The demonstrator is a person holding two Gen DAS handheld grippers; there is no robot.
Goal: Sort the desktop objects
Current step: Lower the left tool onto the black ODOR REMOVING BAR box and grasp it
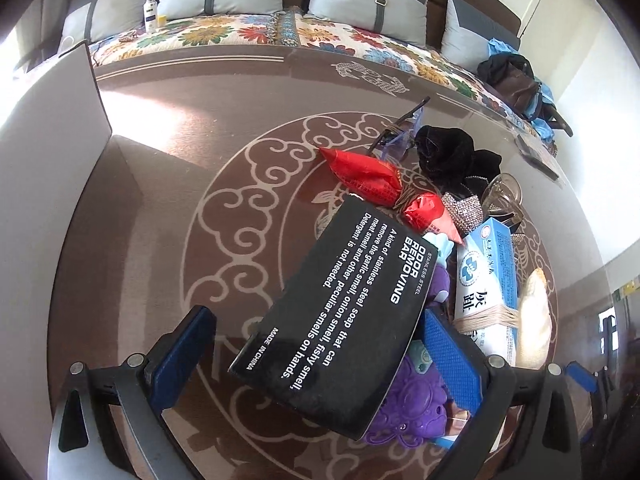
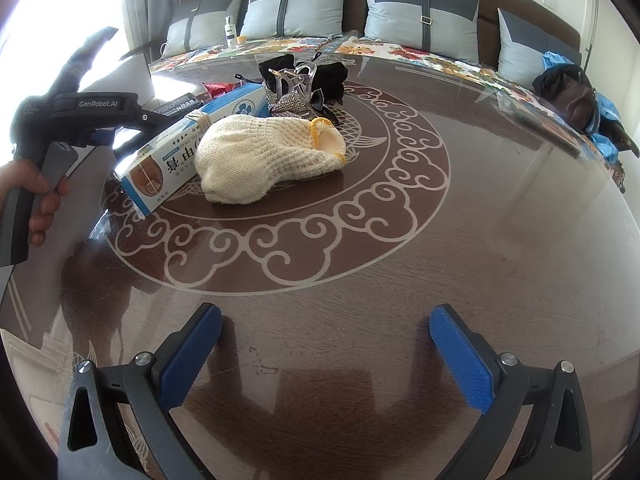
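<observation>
My left gripper [image 1: 320,344] is open, its fingers on either side of a black "odor removing bar" box [image 1: 340,312] that lies tilted on a pile. Under the box is a purple plastic toy [image 1: 412,412]. Beside it lie a red wrapped packet [image 1: 372,180], a blue and white cream box [image 1: 488,280] and a cream knitted cloth [image 1: 534,320]. My right gripper [image 2: 324,356] is open and empty over bare table. Ahead of it lie the knitted cloth [image 2: 268,156], the cream box [image 2: 192,140], a rhinestone piece [image 2: 290,104] and black fabric [image 2: 332,74].
The brown patterned table [image 2: 400,260] has a glass top. A white board [image 1: 52,128] stands at its left. A sofa with grey cushions [image 2: 420,12], a white bottle [image 2: 230,32] and a dark bag [image 2: 572,96] lies behind. The hand-held left gripper body [image 2: 60,120] shows at the left.
</observation>
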